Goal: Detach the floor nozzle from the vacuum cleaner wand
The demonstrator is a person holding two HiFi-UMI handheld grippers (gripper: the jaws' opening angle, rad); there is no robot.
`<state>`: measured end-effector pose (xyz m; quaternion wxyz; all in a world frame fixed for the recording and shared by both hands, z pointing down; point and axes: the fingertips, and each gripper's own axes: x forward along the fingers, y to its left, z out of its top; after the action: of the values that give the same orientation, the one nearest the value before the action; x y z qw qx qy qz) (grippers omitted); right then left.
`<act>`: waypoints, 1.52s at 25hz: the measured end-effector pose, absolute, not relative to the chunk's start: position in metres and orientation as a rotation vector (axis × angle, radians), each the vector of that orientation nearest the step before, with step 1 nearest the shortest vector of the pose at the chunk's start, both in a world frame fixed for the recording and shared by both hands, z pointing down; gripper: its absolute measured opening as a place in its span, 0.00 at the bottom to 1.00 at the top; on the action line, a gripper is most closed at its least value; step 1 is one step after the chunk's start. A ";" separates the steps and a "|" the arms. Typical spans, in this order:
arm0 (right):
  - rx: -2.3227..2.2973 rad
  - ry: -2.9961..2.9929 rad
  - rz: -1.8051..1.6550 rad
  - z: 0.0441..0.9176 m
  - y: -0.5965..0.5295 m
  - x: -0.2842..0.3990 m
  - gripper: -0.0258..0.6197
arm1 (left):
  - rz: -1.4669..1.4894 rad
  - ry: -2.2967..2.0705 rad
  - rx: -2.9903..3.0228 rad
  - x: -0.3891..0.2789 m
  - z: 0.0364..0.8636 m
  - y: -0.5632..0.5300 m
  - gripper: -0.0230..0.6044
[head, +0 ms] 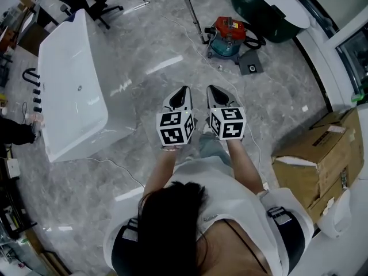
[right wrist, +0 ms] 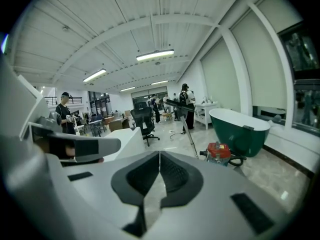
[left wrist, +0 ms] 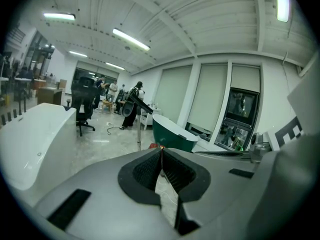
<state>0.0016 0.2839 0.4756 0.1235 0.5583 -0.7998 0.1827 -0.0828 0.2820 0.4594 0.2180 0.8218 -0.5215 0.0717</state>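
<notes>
In the head view the left gripper point(head: 184, 89) and right gripper point(head: 211, 88) hang side by side, with the red vacuum cleaner point(head: 227, 38) on the floor point(head: 144, 56) at one o'clock, well apart. The left gripper view shows fingers pressed together, empty. The right gripper view shows the same, so arriving shut could knock the vacuum cleaner rather than grip it.
</notes>
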 end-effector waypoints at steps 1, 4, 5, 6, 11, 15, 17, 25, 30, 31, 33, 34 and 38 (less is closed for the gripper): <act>1.622 -2.336 0.533 0.475 0.277 0.004 0.06 | 0.201 -1.446 2.272 -0.079 0.460 0.276 0.05; 1.611 -2.347 0.533 0.473 0.253 0.013 0.06 | 0.205 -1.459 2.262 -0.071 0.459 0.254 0.05; 1.611 -2.351 0.531 0.471 0.244 0.016 0.06 | 0.205 -1.463 2.260 -0.069 0.458 0.247 0.05; 1.609 -2.355 0.530 0.470 0.236 0.018 0.06 | 0.205 -1.468 2.257 -0.067 0.458 0.239 0.05; 1.564 -2.365 0.531 0.472 0.203 0.030 0.06 | 0.190 -1.492 2.240 -0.054 0.458 0.209 0.05; 1.530 -2.381 0.517 0.469 0.179 0.037 0.06 | 0.175 -1.511 2.234 -0.046 0.455 0.184 0.05; 1.505 -2.393 0.505 0.466 0.169 0.040 0.06 | 0.167 -1.522 2.228 -0.041 0.453 0.174 0.05; 1.447 -2.419 0.463 0.458 0.126 0.068 0.06 | 0.142 -1.545 2.249 -0.010 0.442 0.135 0.05; 1.380 -2.447 0.416 0.455 0.108 0.072 0.06 | 0.129 -1.573 2.246 -0.001 0.439 0.115 0.05; 1.368 -2.450 0.411 0.455 0.105 0.073 0.06 | 0.129 -1.575 2.248 0.001 0.438 0.112 0.05; 1.360 -2.456 0.411 0.455 0.098 0.077 0.06 | 0.132 -1.573 2.257 0.008 0.437 0.106 0.05; 1.360 -2.457 0.414 0.455 0.094 0.079 0.06 | 0.135 -1.569 2.263 0.011 0.436 0.104 0.05; 1.349 -2.463 0.407 0.453 0.079 0.083 0.06 | 0.153 -1.558 2.270 0.018 0.436 0.092 0.05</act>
<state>0.0827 0.0793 0.4534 0.1515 0.4699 -0.8580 0.1418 0.0177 0.0919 0.4363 0.1909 0.8080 -0.5548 0.0545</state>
